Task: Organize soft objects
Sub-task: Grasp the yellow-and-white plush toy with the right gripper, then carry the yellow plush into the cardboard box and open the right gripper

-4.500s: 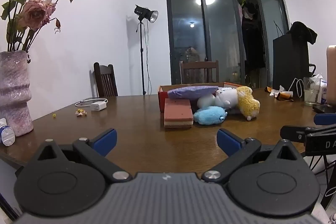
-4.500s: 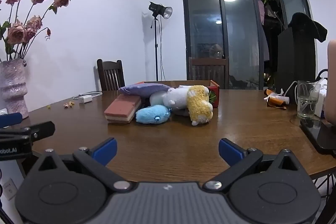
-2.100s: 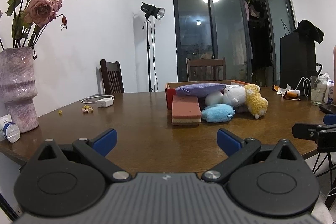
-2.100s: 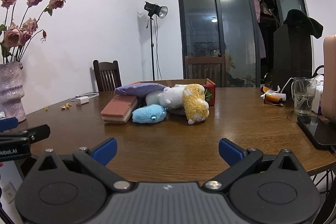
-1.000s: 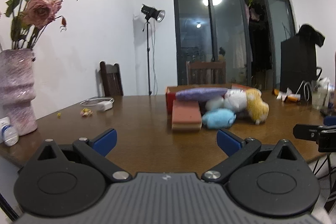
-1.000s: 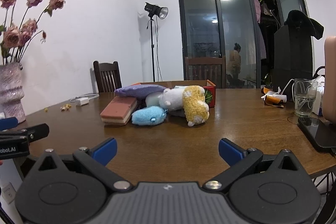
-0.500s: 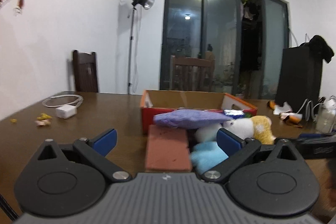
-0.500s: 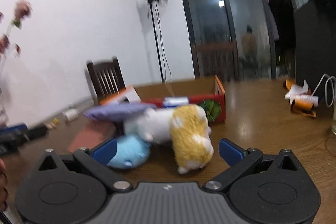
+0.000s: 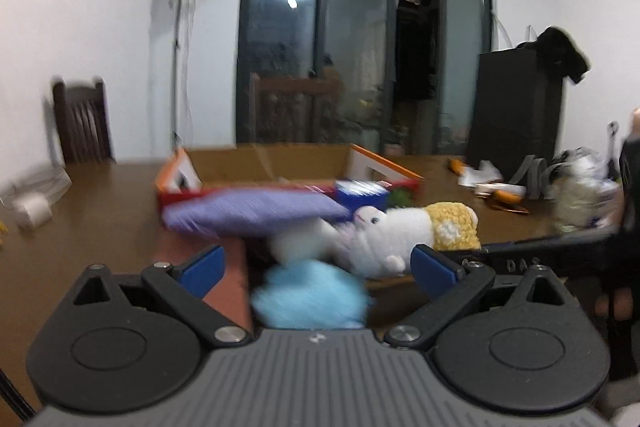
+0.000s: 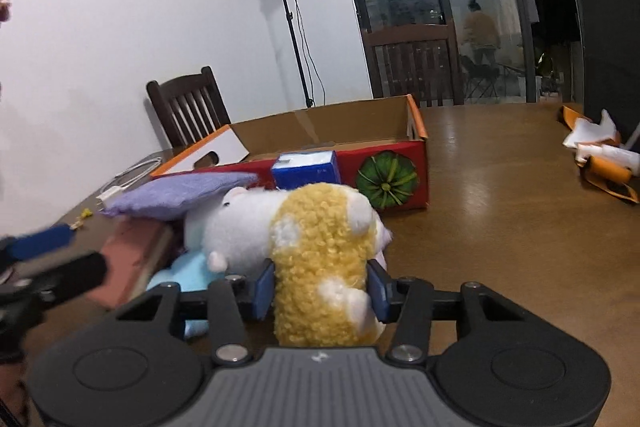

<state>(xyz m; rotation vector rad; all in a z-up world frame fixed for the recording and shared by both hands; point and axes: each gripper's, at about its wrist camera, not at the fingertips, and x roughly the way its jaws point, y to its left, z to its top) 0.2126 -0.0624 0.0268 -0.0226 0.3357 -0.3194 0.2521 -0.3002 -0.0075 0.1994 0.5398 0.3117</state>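
Note:
My right gripper (image 10: 320,293) is shut on the yellow-and-white plush hamster (image 10: 320,251), its blue pads pressing both sides of the yellow rear. The hamster (image 9: 416,231) lies in front of an open red cardboard box (image 10: 384,175). My left gripper (image 9: 316,269) is open, with the light blue plush (image 9: 312,301) just ahead between its fingers. A purple cushion (image 9: 252,213) rests over a pink sponge block (image 10: 132,247) and a white plush (image 9: 296,239). The left view is blurred.
The wooden table (image 10: 520,227) carries orange-and-white wrappers (image 10: 600,155) at the right, a white charger with cable (image 10: 128,179) at the left and a small blue carton (image 10: 306,169) against the box. Chairs (image 10: 188,111) stand behind the table. A glass (image 9: 576,203) stands far right.
Both grippers moved forward over the table to the toy pile. My right gripper went from open to closed on the hamster. My left gripper came up to the blue plush.

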